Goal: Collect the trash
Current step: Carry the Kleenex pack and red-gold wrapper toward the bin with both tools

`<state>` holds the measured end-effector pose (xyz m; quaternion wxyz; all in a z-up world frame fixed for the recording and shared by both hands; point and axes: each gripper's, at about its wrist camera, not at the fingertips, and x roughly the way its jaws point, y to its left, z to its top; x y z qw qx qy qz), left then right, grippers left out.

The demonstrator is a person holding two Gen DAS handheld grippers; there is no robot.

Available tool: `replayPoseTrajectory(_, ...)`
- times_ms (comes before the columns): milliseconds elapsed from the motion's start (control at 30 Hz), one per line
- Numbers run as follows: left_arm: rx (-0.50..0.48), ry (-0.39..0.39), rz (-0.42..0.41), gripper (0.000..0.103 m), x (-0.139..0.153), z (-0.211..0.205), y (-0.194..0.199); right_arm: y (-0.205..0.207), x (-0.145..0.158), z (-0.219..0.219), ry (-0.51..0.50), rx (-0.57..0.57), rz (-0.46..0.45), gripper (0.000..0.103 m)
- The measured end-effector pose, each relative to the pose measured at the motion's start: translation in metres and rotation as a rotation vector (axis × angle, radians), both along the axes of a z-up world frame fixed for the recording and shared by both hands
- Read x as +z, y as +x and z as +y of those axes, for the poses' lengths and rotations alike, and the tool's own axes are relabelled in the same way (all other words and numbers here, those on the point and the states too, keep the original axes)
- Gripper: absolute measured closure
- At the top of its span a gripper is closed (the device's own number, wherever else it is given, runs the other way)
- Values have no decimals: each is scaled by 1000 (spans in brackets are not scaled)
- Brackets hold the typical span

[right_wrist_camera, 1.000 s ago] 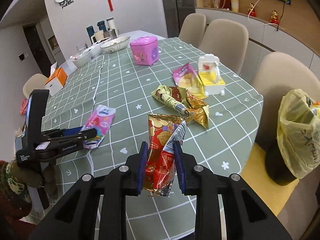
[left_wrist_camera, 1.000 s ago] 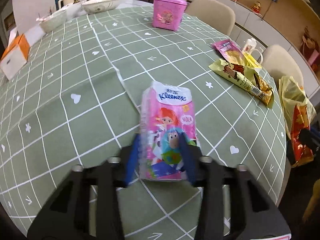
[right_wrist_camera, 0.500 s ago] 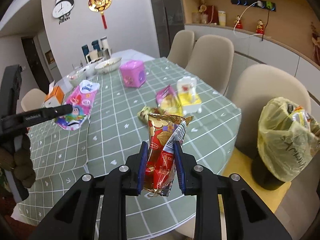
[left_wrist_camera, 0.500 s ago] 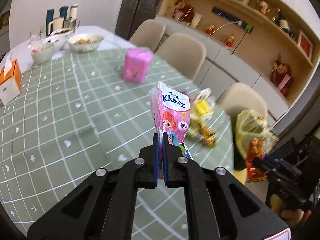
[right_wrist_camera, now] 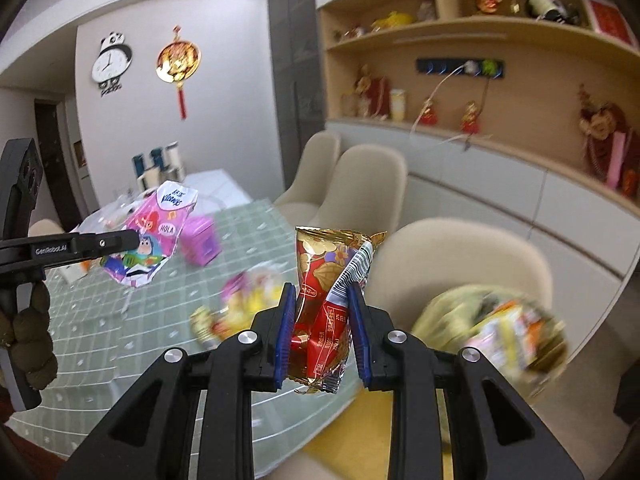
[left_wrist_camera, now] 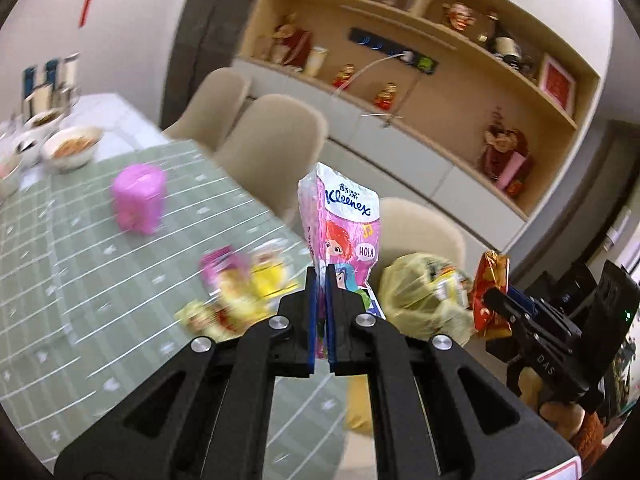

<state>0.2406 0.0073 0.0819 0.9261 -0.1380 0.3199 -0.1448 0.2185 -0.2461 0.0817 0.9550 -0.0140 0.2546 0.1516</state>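
My left gripper [left_wrist_camera: 320, 276] is shut on a pink Kleenex tissue pack [left_wrist_camera: 344, 228] and holds it upright in the air above the table edge. It also shows in the right wrist view [right_wrist_camera: 154, 232]. My right gripper [right_wrist_camera: 323, 304] is shut on a red and gold snack wrapper [right_wrist_camera: 328, 292], which also shows in the left wrist view [left_wrist_camera: 490, 300]. A yellow trash bag [left_wrist_camera: 424, 296] full of wrappers sits by the beige chair, right of the table; it is blurred in the right wrist view [right_wrist_camera: 492, 328].
The green checked table [left_wrist_camera: 80, 280] holds a pink box [left_wrist_camera: 138, 204], several blurred snack wrappers [left_wrist_camera: 236, 296] and bowls [left_wrist_camera: 72, 152] at the far end. Beige chairs [left_wrist_camera: 276, 152] stand along the table. A wall shelf [left_wrist_camera: 440, 60] with ornaments is behind.
Both grippers have lifted and swung right toward the yellow bag, each still holding its item. The table has dropped lower in both views.
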Motion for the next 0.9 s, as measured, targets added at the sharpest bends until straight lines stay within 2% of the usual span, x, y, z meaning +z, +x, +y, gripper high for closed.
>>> replayPoseTrajectory(267,-102,-1,5,100,-5,-100,40,38,9,-100,-4,-63,-45,77)
replayPoseTrajectory(467,-160,17,52,99,-23,-161,61,59,1,-158,8,-84,-16,77)
replayPoseTrajectory(900,-236,79,168,99,-75,-253,109,84,-31,-224,-29,-107,68,77)
